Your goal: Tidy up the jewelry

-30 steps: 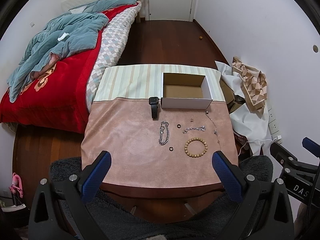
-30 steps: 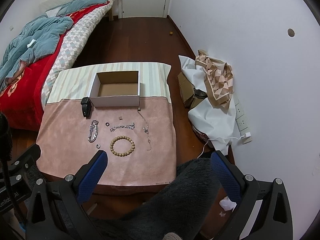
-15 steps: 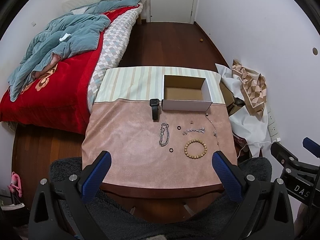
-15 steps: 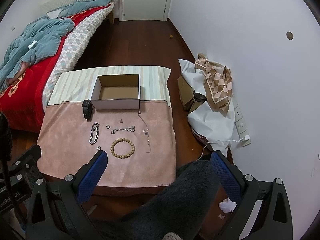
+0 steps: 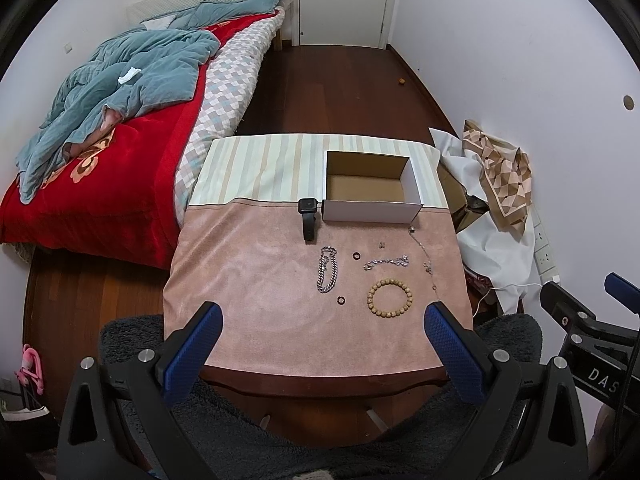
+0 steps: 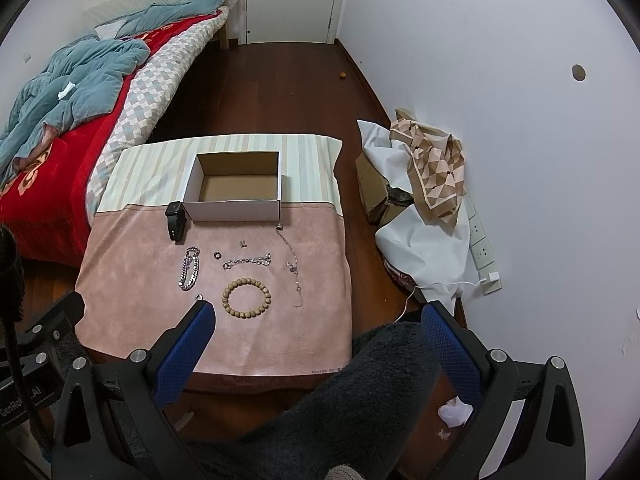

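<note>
Both cameras have drawn back slightly from the worktop (image 5: pixel 256 280), where the empty box (image 5: pixel 370 211), watch (image 5: pixel 308 216) and bead bracelet (image 5: pixel 389 297) lie untouched, while left gripper (image 5: pixel 320 344) and right gripper (image 6: pixel 318 340) fingers stand apart, so sorting hasn't begun.

An open, empty box (image 5: pixel 372 210) stands upright; before it lie a black watch (image 5: pixel 308 218), chain bracelet (image 5: pixel 327 269) and bead bracelet (image 5: pixel 389 297).
</note>
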The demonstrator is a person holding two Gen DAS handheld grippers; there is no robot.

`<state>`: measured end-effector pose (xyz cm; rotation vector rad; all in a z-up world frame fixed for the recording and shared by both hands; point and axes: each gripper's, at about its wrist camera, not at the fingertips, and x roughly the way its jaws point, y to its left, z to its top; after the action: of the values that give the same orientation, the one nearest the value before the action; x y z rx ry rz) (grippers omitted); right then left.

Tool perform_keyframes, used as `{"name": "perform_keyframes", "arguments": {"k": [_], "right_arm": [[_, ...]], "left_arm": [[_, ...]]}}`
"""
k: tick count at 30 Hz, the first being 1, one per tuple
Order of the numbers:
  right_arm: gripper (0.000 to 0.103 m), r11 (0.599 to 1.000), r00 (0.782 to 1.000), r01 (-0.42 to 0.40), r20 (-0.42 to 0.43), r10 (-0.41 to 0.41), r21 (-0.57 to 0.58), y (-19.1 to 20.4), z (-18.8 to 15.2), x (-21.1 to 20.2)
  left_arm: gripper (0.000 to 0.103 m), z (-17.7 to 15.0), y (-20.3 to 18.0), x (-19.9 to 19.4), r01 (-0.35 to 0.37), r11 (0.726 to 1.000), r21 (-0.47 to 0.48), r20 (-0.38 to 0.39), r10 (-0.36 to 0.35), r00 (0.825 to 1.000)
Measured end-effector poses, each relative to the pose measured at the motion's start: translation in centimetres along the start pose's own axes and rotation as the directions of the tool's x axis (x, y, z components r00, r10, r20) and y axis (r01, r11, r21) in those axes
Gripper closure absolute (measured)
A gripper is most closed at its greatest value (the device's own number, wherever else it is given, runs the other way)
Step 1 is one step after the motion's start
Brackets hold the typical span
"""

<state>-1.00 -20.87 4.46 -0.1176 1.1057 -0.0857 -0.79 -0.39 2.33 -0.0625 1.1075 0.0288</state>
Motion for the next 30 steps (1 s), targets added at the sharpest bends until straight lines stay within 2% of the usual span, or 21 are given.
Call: {"name": "perform_keyframes", "arguments": {"k": [19,25,30], "right_arm": [[0.0,1.0,1.0,-0.008,0.005,0.008,0.01,0.3,0.4,0.3],[0.0,0.998,0.998,-0.035,-0.042,0.037,0.05,0.6,1.5,4.7],[0.0,0.996,0.988,-0.048,-0.143,0.059,0.079,1.2,2.2,11.2]], "left_arm": [[0.0,-0.1,0.1,0.2,-0.01,1.0,-0.003,0.016,0.01,1.0],[0.0,2.2,0.9,3.4,-0.093,0.995,-0.023,0.026,0.094,0.995],[0.0,3.8,2.4,8.4,-0.185,0.983,-0.015,-0.008,0.185,0.983]]}}
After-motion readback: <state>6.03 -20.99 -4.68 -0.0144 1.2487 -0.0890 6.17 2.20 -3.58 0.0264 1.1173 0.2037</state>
